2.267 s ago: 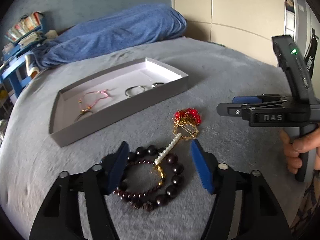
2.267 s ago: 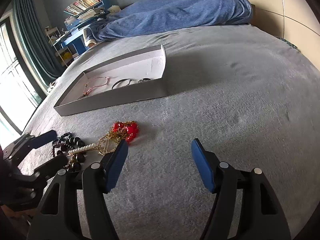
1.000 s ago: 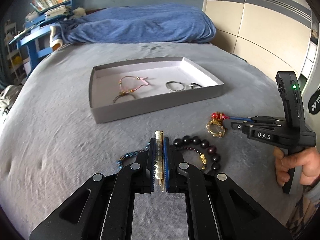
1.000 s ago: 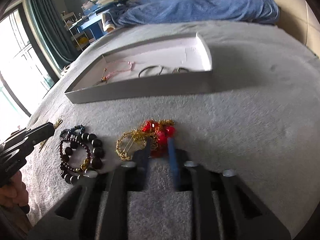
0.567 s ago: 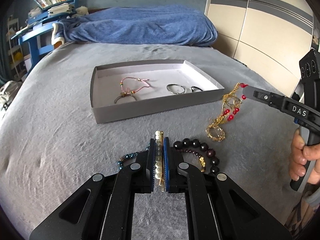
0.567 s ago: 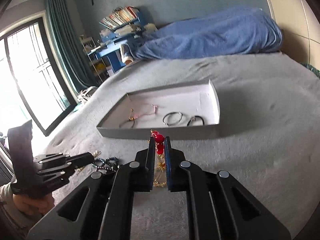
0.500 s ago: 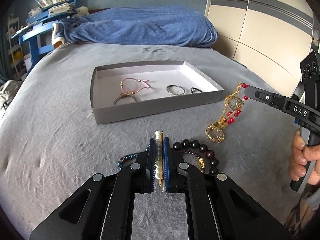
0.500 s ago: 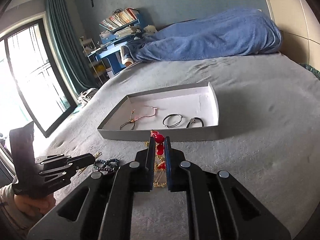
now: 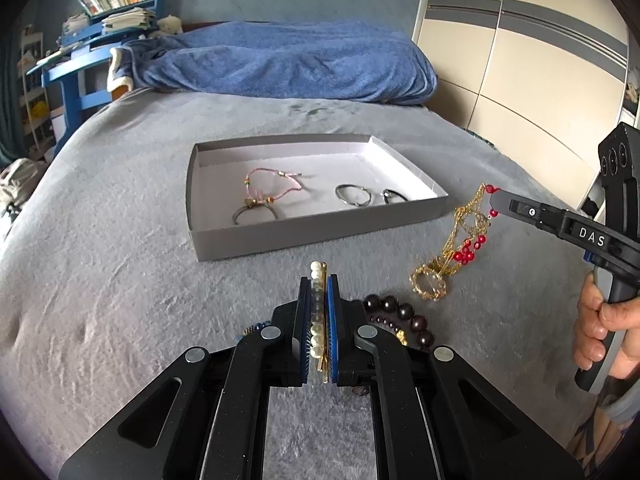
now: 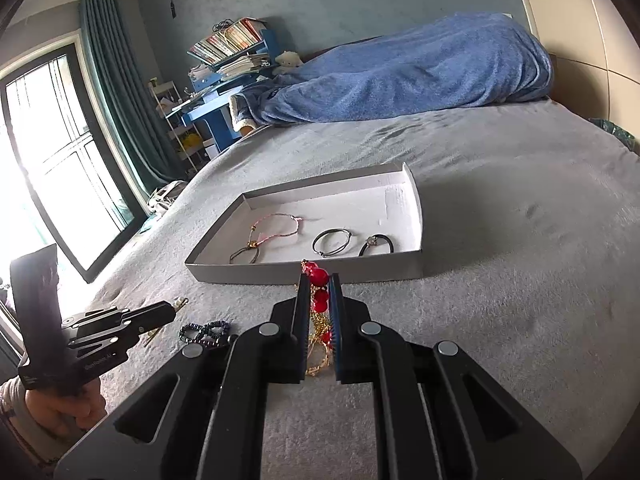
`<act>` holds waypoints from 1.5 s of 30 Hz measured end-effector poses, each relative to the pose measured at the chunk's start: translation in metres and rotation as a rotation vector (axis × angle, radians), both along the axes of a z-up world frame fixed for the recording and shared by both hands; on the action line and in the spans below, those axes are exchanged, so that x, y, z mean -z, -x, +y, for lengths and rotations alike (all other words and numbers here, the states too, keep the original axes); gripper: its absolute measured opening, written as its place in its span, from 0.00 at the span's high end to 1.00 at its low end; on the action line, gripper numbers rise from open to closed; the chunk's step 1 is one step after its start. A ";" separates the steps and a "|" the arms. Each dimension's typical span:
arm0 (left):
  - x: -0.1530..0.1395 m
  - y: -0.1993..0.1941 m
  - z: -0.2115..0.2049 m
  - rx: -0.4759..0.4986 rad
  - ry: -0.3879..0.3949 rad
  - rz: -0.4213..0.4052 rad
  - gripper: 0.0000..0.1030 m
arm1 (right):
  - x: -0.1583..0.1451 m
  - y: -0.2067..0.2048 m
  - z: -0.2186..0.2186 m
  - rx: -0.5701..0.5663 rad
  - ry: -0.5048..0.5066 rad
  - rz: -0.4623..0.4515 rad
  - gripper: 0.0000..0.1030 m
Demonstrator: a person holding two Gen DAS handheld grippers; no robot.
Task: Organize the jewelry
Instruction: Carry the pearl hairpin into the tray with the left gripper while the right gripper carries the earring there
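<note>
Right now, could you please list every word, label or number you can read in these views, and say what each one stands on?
"DAS": white letters on the side of the right gripper, left wrist view.
Faint print on the left gripper body, right wrist view: too blurred to read.
Book spines on the blue shelf: too small to read.

Both wrist views face the shared tray [image 9: 320, 228] obliquely.

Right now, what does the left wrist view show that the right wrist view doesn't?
Left wrist only: the pearl clip pinched in the left claw, the dark bead bracelet on the bed, and the gold chain's ring end resting on the blanket.

Right wrist only: the window and the small blue bead bracelet.

Both: the grey tray holding four bracelets, and the right claw gripping the red-beaded gold chain.
</note>
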State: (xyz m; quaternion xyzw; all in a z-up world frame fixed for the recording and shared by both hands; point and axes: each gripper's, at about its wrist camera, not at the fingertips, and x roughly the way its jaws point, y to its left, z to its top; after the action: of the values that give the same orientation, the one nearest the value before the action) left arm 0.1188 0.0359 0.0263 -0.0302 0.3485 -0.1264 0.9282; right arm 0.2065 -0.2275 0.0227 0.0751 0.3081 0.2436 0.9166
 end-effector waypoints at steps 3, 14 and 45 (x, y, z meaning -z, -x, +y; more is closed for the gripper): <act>-0.004 -0.004 0.002 -0.001 -0.003 -0.008 0.92 | -0.006 -0.004 0.002 -0.008 0.008 -0.012 0.91; -0.021 -0.041 0.018 -0.022 0.009 -0.023 0.92 | -0.034 -0.028 0.003 -0.019 0.004 -0.056 0.91; -0.006 -0.197 0.045 0.017 -0.084 0.067 0.92 | -0.046 -0.160 0.046 -0.038 0.085 -0.074 0.91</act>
State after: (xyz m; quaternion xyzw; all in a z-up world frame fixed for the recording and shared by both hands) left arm 0.3155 0.0811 0.0322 0.0074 0.3847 -0.1183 0.9154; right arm 0.3668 -0.1816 0.0689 0.0213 0.2852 0.2505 0.9249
